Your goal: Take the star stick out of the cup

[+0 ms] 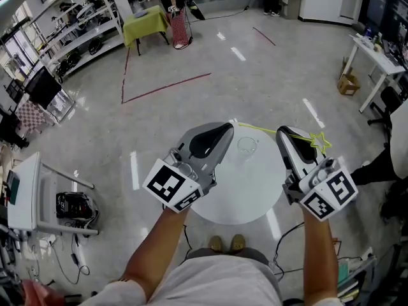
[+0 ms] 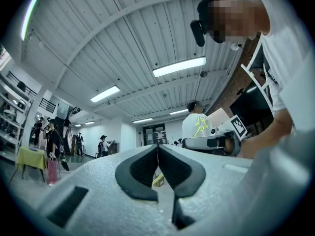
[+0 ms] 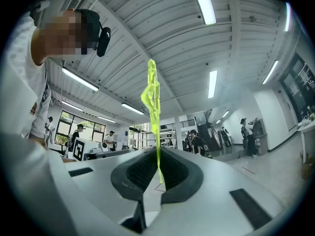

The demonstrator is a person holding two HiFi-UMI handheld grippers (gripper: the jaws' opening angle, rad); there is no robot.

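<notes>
A clear cup (image 1: pixel 247 146) stands upright on the round white table (image 1: pixel 239 199), between my two grippers. The yellow-green star stick (image 1: pixel 319 142) is outside the cup and lies nearly level above the table, its thin end (image 1: pixel 255 127) reaching left past the cup. My right gripper (image 1: pixel 284 132) is shut on the stick; in the right gripper view the stick (image 3: pixel 153 107) rises from between the closed jaws of that gripper (image 3: pixel 158 155). My left gripper (image 1: pixel 225 128) hovers left of the cup, shut and holding nothing (image 2: pixel 158 149). The left gripper view shows the star (image 2: pixel 201 126) above the right gripper (image 2: pixel 216 142).
A green-covered table (image 1: pixel 145 18) and shelving (image 1: pixel 76 18) stand far back left. A white desk (image 1: pixel 377 57) with a cardboard box (image 1: pixel 349 83) is at the right. A white cart (image 1: pixel 25 193) and cables sit on the floor at left. Red tape lines (image 1: pixel 162 87) mark the floor.
</notes>
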